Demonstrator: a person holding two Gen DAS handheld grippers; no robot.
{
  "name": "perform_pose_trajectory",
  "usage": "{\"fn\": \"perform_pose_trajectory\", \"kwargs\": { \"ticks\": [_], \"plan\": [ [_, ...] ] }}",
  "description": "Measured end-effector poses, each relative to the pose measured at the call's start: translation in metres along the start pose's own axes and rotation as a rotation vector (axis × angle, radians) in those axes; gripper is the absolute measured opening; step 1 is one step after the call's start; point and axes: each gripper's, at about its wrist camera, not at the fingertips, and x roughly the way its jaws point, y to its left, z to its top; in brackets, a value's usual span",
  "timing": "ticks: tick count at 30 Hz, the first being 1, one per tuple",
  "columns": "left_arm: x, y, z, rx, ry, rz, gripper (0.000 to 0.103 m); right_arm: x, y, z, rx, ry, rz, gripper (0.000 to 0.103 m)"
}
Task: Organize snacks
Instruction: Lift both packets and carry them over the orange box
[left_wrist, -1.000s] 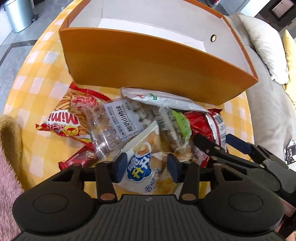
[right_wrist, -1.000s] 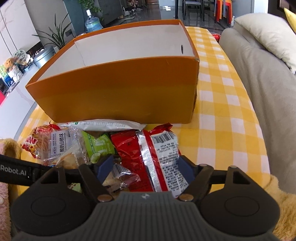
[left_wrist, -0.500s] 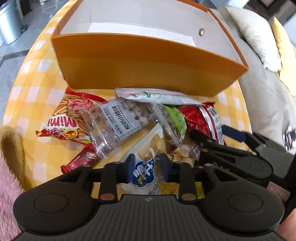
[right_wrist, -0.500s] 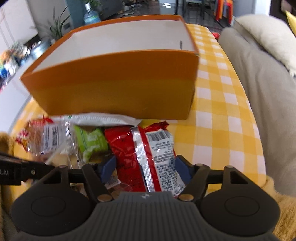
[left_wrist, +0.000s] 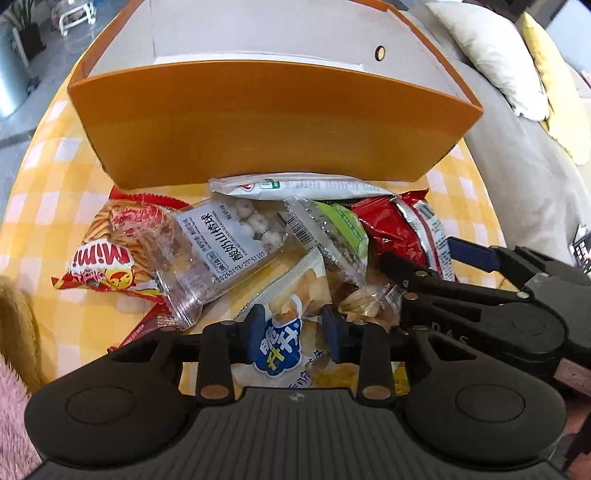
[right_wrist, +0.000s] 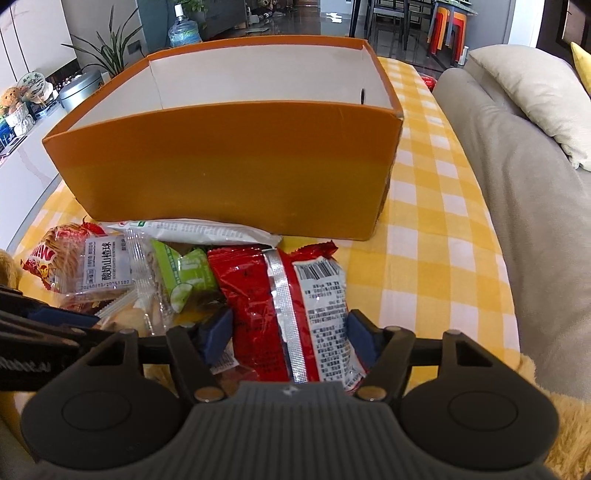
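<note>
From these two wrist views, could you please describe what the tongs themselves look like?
Both the left tongs and right tongs look alike: matte black plastic, ribbed centre, two round side housings, angular linkage arms with brass-coloured pins, and dark blue fingertips. No cables or sleeves show.

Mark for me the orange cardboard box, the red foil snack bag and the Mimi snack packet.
Orange cardboard box (right_wrist: 229, 166): right wrist view, front wall.
Red foil snack bag (right_wrist: 247, 280): right wrist view, red panel left of the silver seam.
Mimi snack packet (left_wrist: 110, 251): left wrist view, printed front.
</note>
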Motion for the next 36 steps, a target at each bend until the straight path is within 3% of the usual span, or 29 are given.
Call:
{"fn": "perform_pose_trajectory", "kwargs": {
  "ticks": [6,9,21,36],
  "plan": [
    [0.001,-0.003,-0.001,0.033,-0.028,0.046,0.011,-0.012,-0.002,0.000,0.023,-0.031,-0.016,0.065],
    [-0.005,-0.003,-0.005,0.039,-0.048,0.034,0.007,-0.022,0.000,-0.002,0.020,-0.062,-0.023,0.065],
    [-0.065,-0.010,-0.009,0.103,-0.216,0.057,0.006,-0.071,0.010,-0.001,0.024,-0.156,-0.025,0.065],
    [-0.117,0.001,0.031,0.150,-0.372,0.111,0.006,-0.133,0.034,0.033,-0.033,-0.292,-0.001,0.065]
  ]
}}
